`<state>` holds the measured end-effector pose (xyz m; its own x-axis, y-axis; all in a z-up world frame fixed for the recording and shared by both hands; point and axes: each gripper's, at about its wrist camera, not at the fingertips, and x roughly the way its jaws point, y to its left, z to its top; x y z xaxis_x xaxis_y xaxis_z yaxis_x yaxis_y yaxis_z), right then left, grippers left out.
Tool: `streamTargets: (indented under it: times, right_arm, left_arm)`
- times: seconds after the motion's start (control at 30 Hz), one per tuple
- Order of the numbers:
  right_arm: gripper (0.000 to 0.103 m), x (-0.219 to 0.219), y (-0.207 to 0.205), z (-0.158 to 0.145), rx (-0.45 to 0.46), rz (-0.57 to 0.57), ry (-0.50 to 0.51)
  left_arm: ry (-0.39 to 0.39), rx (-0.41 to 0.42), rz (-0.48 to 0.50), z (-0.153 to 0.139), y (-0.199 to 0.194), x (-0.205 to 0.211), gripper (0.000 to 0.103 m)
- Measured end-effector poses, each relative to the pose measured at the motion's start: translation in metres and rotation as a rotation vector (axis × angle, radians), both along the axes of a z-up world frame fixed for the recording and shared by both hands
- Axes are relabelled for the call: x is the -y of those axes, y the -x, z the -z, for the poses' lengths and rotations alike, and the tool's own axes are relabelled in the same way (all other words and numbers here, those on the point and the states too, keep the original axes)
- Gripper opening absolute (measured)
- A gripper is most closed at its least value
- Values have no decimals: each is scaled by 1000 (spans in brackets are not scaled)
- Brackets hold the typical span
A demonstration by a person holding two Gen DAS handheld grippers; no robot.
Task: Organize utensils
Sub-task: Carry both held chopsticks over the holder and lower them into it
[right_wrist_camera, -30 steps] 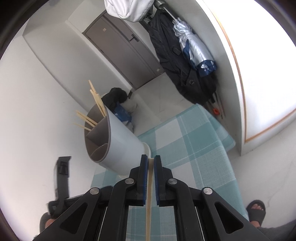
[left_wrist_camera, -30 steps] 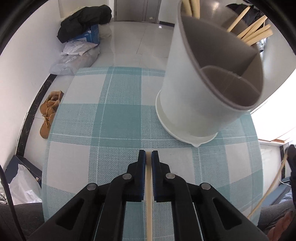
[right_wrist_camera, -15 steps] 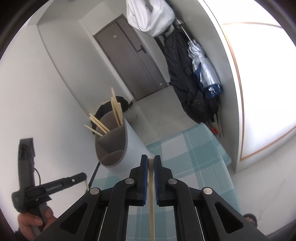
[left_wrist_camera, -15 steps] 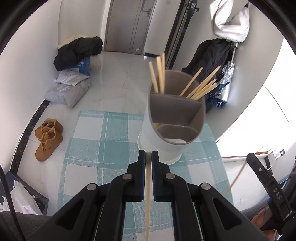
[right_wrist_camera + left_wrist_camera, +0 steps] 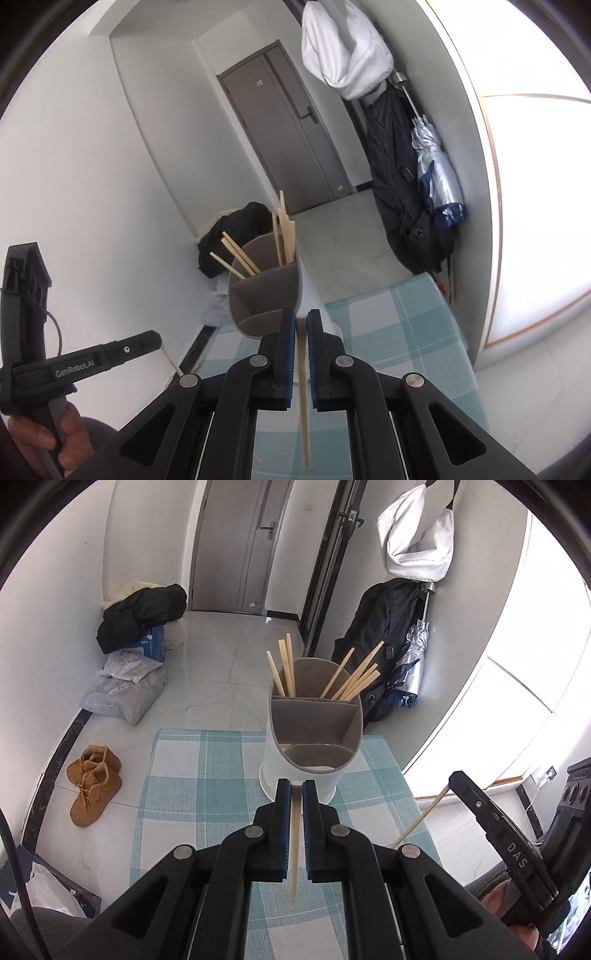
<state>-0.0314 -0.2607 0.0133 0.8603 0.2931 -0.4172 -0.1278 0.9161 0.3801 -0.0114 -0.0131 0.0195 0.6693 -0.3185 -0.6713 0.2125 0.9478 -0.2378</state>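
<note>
**Two chopsticks held above the desk, holder already part filled**

The utensil holder (image 5: 314, 734) stands at the far end of the checked desk (image 5: 207, 775). Its two far compartments hold chopsticks: a few at far left (image 5: 282, 668), a larger fan at far right (image 5: 354, 679); the middle and near compartments look empty. The left gripper (image 5: 296, 812) has its jaws clamped on one chopstick (image 5: 294, 849), just short of the holder's near rim. The right gripper (image 5: 302, 339) likewise pinches a chopstick (image 5: 303, 398), the holder just ahead to its left. By my reading much is sorted; these two remain to be dropped in. No loose utensils show on the visible cloth
</note>
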Motion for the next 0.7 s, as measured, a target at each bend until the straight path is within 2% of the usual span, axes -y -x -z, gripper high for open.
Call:
streamTargets:
  times: [0.37, 0.7]
  right_arm:
    - [6, -10, 12, -10, 37, 0, 40]
    - [6, -9, 3, -16, 53, 2, 39]
  left_arm:
    - [-61, 14, 60, -12, 10, 9, 2]
    - [-82, 14, 98, -19, 7, 14, 2]
